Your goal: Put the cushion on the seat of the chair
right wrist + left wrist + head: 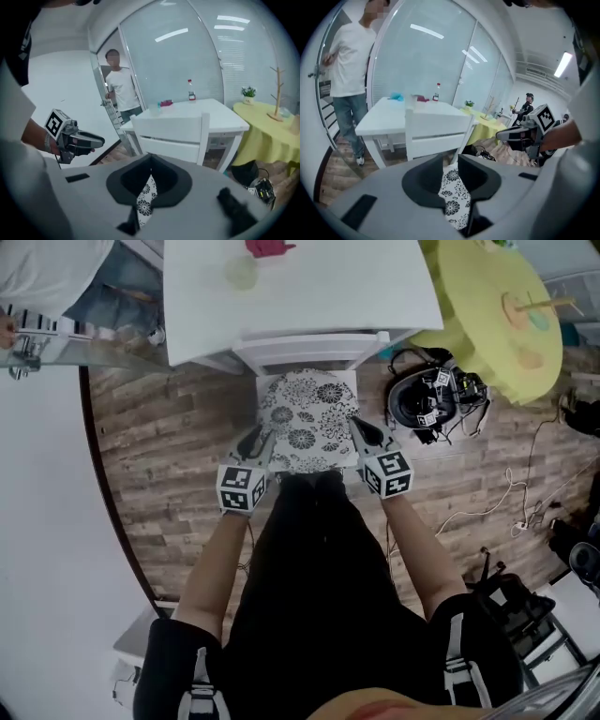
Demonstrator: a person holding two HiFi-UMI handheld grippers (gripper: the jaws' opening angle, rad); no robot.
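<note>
A black-and-white flowered cushion [307, 423] hangs in the air in front of me, over a white chair [309, 348] pushed under a table. My left gripper [261, 442] is shut on the cushion's left edge and my right gripper [364, 435] on its right edge. In the left gripper view the patterned fabric [454, 194] is pinched between the dark jaws, with the chair's back [436, 133] just beyond and the right gripper [525, 133] off to the side. The right gripper view shows the cushion [146, 197] held the same way. The cushion hides most of the chair's seat.
The chair stands under a white table [300, 287] with a bottle [191, 96] on it. A round table with a yellow-green cloth [497, 315] is at the right. Black gear and cables [427, 399] lie on the wood floor. A person [56, 277] stands by the glass door.
</note>
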